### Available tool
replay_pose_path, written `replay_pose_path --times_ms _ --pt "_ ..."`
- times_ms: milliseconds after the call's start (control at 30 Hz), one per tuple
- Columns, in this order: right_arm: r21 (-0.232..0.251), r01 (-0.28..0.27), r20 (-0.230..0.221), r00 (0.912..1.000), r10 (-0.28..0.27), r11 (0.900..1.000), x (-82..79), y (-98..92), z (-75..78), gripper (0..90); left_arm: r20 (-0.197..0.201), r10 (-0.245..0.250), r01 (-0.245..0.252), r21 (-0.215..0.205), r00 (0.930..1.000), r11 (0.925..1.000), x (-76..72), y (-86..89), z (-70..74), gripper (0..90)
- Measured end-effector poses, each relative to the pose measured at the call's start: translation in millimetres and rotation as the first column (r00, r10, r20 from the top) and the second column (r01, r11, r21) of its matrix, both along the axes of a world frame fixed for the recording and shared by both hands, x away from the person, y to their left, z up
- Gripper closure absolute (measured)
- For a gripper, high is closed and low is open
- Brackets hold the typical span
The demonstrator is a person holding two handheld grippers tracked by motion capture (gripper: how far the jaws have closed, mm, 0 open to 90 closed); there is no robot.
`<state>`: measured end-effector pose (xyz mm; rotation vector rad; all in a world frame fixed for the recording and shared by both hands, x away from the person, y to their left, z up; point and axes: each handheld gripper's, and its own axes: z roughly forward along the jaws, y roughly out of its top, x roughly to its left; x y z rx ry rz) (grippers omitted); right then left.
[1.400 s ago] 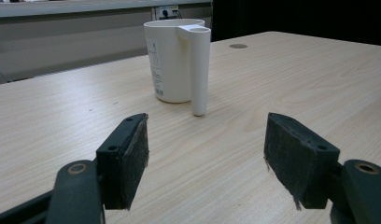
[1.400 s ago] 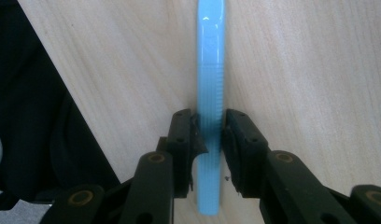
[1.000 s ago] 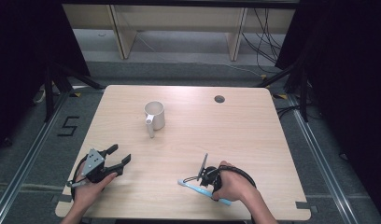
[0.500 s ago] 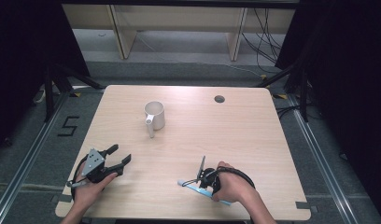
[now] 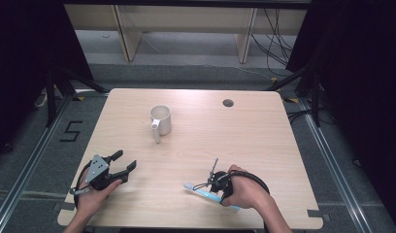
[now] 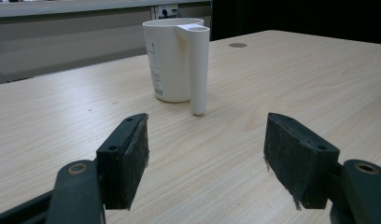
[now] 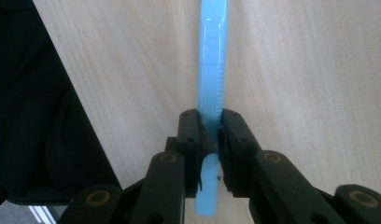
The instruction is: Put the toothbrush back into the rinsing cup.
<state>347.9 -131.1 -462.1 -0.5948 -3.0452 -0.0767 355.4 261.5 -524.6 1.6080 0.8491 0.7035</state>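
Right gripper [image 7: 211, 135] clenched on blue toothbrush [image 7: 211, 70] near table's [image 5: 264, 141] five-o'clock edge; left gripper [image 6: 205, 158] released, aimed at white mug [image 5: 160, 120] toward twelve. Risk judged: narrow handle pivoting or slipping between pads, given thin off-centre grip.

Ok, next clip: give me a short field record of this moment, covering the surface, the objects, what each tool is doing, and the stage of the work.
surface: light wooden table with a round dark hole near its far edge
held object: light blue plastic toothbrush, lying on the table
right tool: shut on the toothbrush handle, jaws pressed on both sides
left tool: open, nothing between its jaws, facing the mug
other object: white ceramic mug, upright, apart from both tools
stage: toothbrush gripped, not yet lifted
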Motion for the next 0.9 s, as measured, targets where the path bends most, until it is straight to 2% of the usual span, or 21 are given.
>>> replay_pose_path --times_ms 33,100,133,167,333,367,400,467,500,533,567,600,633,667,700,767,800,833,867,900 --pt "0.006 0.019 0.006 0.9998 -0.019 1.0 -0.7 -0.6 2.3 79.6 0.0 0.0 0.0 0.001 1.0 1.0 0.0 0.0 0.0 30.3" --pt "0.016 0.013 0.019 0.9997 -0.014 1.0 -0.2 -1.6 4.9 79.6 0.0 0.001 -0.001 0.001 1.0 1.0 -0.1 -0.1 0.0 30.4" --pt "0.019 0.034 0.011 0.9994 -0.034 0.999 -1.3 -0.9 6.4 79.6 0.0 0.001 -0.001 0.001 1.0 1.0 -0.1 -0.2 0.0 30.4" --pt "0.033 0.014 0.023 0.9996 -0.015 0.999 0.2 -2.6 6.7 79.6 0.0 0.001 -0.001 0.001 1.0 1.0 -0.1 -0.2 0.0 30.4" --pt "0.071 0.046 0.057 0.9971 -0.05 0.996 -0.7 -5.1 16.6 79.6 -0.009 0.005 -0.005 0.007 0.9999 1.0 -0.7 -0.1 0.6 30.5" --pt "0.095 0.063 0.059 0.9959 -0.068 0.993 -1.8 -5.9 19.5 79.5 -0.012 0.007 -0.007 0.011 0.9999 0.9999 -0.9 0.0 0.8 30.5" --pt "0.129 0.065 0.086 0.9934 -0.076 0.99 -1.5 -9.7 25.3 79.5 -0.008 0.002 -0.002 0.017 1.0 0.9999 -0.6 0.3 0.9 30.5" --pt "0.148 0.064 0.095 0.9924 -0.078 0.987 -1.6 -12.0 28.6 79.5 -0.007 0.001 -0.001 0.017 1.0 0.9998 -0.6 0.3 0.9 30.4" --pt "0.166 0.051 0.117 0.9905 -0.071 0.985 -1.6 -14.1 30.4 79.5 -0.007 0.001 -0.001 0.018 1.0 0.9998 -0.5 0.2 0.9 30.4" --pt "0.194 0.051 0.125 0.9892 -0.076 0.98 -2.5 -15.1 31.8 79.5 -0.007 0.001 -0.001 0.017 1.0 0.9999 -0.5 0.2 0.9 30.5" --pt "0.219 0.027 0.144 0.9878 -0.06 0.975 -1.9 -16.7 31.9 79.5 -0.008 0.001 -0.001 0.017 1.0 0.9999 -0.5 0.2 0.9 30.5" --pt "0.219 0.027 0.144 0.9878 -0.06 0.975 -1.9 -16.7 31.9 79.5 -0.008 0.001 -0.001 0.017 1.0 0.9999 -0.5 0.2 0.9 30.5" --pt "0.264 0.023 0.163 0.9843 -0.068 0.964 -3.0 -19.1 33.6 79.5 -0.008 0.001 -0.001 0.016 1.0 0.9999 -0.6 0.2 0.9 30.5" --pt "0.273 0.009 0.171 0.9836 -0.058 0.962 -2.2 -20.1 33.8 79.5 -0.008 0.001 -0.001 0.016 1.0 0.9999 -0.6 0.2 0.9 30.4" --pt "0.291 0.022 0.181 0.9804 -0.078 0.957 -2.9 -20.9 33.9 79.5 -0.008 0.001 -0.001 0.017 1.0 0.9999 -0.6 0.4 0.9 30.5" --pt "0.312 0.008 0.198 0.9775 -0.073 0.95 -1.6 -23.0 33.7 79.5 0.003 -0.004 0.004 0.004 1.0 1.0 0.4 0.1 0.1 30.4" --pt "0.312 0.008 0.198 0.9775 -0.073 0.95 -1.6 -23.0 33.7 79.5 0.003 -0.004 0.004 0.004 1.0 1.0 0.4 0.1 0.1 30.4" --pt "0.342 0.028 0.201 0.9743 -0.102 0.939 -2.5 -25.0 34.5 79.5 0.003 -0.003 0.003 0.003 1.0 1.0 0.3 0.2 0.1 30.4" --pt "0.348 0.029 0.202 0.9736 -0.106 0.937 -2.8 -25.6 34.7 79.5 0.003 -0.003 0.003 0.003 1.0 1.0 0.3 0.2 0.1 30.4" --pt "0.366 0.013 0.213 0.9722 -0.097 0.931 -2.0 -26.3 34.8 79.5 0.004 -0.003 0.003 0.003 1.0 1.0 0.3 0.2 0.1 30.4"
